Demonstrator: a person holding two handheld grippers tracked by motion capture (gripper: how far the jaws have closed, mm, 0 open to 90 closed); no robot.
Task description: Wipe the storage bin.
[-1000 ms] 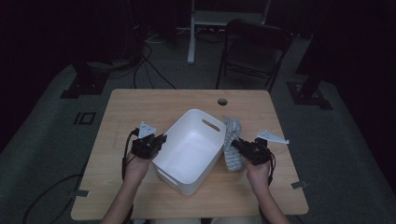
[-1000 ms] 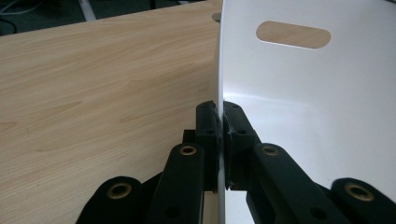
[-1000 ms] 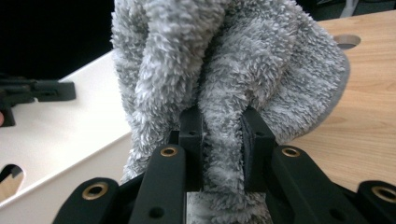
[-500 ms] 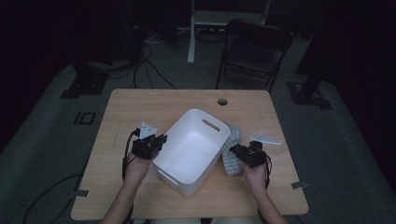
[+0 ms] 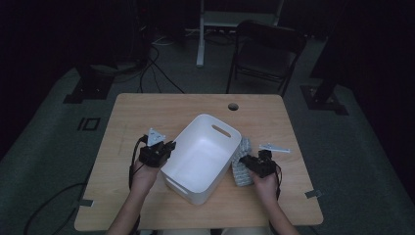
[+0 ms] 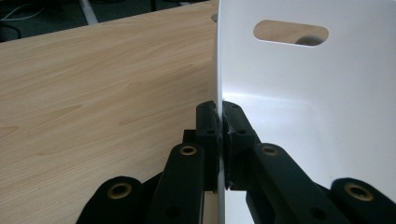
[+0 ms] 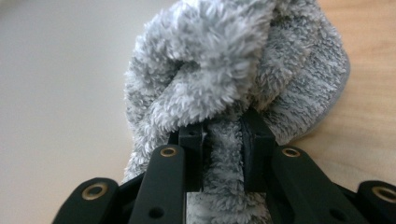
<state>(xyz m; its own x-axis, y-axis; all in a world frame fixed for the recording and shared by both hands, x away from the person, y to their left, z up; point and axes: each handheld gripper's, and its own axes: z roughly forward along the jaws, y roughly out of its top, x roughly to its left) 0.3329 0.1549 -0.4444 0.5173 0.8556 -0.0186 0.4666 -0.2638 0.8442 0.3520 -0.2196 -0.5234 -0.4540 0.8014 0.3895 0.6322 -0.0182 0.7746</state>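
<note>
The worktop (image 5: 147,112) is a light wood-grain panel with a round cable hole (image 5: 233,106) near its far edge. It stands on a grey carpeted floor (image 5: 49,132) in a dim room. Behind it are a dark folding chair (image 5: 266,54), a white stand post (image 5: 200,34), loose cables (image 5: 156,54) on the floor, and black base plates (image 5: 88,90) at either side.

A white bin (image 5: 203,156) with slotted handles sits at the centre of the worktop, turned at an angle to the worktop's edges. The left tool (image 5: 164,149) is at the bin's left wall. In the left gripper view the jaws are pressed together on the thin rim of that wall (image 6: 219,135), one jaw outside and one inside.

A grey fluffy towel (image 5: 241,164) lies on the worktop, just beside the bin's right wall. The right tool (image 5: 247,163) is on it. In the right gripper view the jaws pinch a fold of the towel (image 7: 224,140), and the pile bulges above them. The bin's wall shows pale at the left of that view, bare wood at the right.

A small flat grey plate (image 5: 274,148) lies on the worktop just beyond the right hand (image 5: 266,183).
</note>
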